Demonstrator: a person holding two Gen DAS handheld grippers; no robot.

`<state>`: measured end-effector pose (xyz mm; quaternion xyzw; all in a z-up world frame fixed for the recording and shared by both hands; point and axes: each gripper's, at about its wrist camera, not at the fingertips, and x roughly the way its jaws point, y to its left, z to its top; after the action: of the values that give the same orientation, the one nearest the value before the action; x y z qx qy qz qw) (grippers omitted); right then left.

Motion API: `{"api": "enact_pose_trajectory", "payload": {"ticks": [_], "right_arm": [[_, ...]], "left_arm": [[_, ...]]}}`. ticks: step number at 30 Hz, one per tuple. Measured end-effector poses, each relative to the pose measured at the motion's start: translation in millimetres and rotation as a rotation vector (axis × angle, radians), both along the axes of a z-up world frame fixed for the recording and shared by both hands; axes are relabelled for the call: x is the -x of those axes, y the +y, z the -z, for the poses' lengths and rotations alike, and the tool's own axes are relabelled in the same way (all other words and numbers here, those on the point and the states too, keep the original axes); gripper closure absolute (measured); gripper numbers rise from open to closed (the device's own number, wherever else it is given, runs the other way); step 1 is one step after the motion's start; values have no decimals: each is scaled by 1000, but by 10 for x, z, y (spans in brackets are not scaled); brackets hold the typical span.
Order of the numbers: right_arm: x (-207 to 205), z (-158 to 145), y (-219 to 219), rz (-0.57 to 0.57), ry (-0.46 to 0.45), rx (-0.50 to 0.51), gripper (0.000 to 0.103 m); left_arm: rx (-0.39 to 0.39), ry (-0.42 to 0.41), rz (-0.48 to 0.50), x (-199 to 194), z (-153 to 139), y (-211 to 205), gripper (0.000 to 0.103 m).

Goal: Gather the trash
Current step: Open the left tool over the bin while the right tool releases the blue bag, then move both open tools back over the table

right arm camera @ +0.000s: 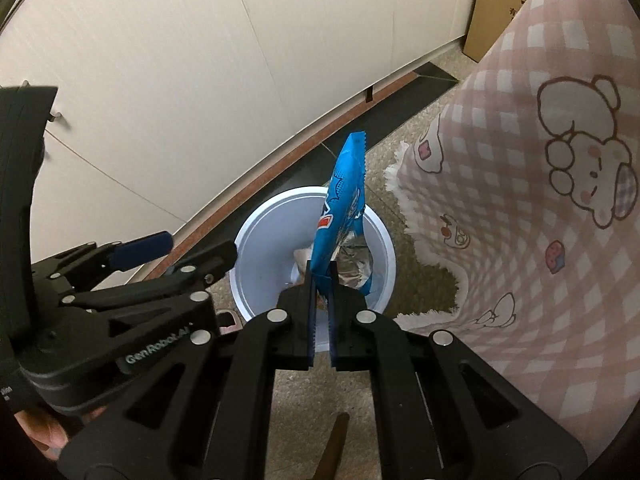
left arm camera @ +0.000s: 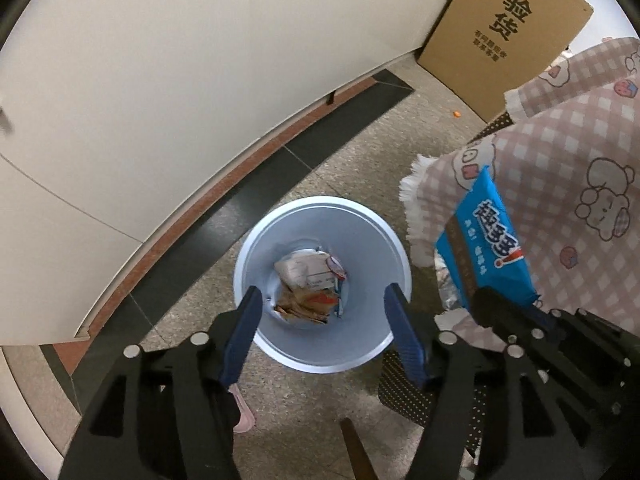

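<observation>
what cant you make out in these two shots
- Trash in the bin: left wrist view, too small to identify.
- Blue wrapper: right wrist view, edge-on and clamped by the right gripper, print unreadable.
- Cardboard box: right wrist view, cut off by the checked cloth.

A speckled stone floor carries a white bin and a cardboard box.

- The bin was pale blue-white.
- The snack wrapper was bright blue, silver inside.
- The cloth was pink-and-white check with cartoon bears.
- The box was brown.
</observation>
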<state>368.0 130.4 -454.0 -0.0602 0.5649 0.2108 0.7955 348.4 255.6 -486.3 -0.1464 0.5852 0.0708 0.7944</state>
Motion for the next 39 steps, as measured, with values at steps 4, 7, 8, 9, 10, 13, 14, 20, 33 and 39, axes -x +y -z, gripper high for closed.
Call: {"api": "enact_pose_trajectory", "payload": {"ticks": [4, 7, 8, 9, 10, 13, 14, 20, 33, 39], "right_arm": [[5, 75, 27, -13, 10, -2, 98], [14, 146, 81, -25, 25, -4, 98], [15, 156, 93, -28, 30, -4, 98], [14, 182, 113, -33, 38, -6, 98], [10, 207, 131, -38, 46, -7, 98], [-7, 273, 189, -54, 78, -12, 98], [-9, 290, 214, -56, 88, -15, 98], [-42, 365, 273, -51, 109, -15, 88], [9, 178, 103, -12, 68, -12, 50], [118, -233, 61, -21, -18, -20, 50]], "left_arm": [[-37, 9, -29, 63, -4, 105, 35], [-61, 18, -49, 115, 6, 196, 34], [-68, 22, -59, 134, 14, 233, 34], [-73, 25, -64, 147, 21, 258, 34], [-78, 29, -70, 161, 29, 282, 34], [-84, 43, -95, 203, 74, 377, 34], [-82, 46, -100, 209, 83, 391, 34], [-72, 62, -123, 254, 134, 490, 34], [-74, 41, -120, 297, 13, 424, 34], [-48, -14, -133, 381, -350, 421, 34]]}}
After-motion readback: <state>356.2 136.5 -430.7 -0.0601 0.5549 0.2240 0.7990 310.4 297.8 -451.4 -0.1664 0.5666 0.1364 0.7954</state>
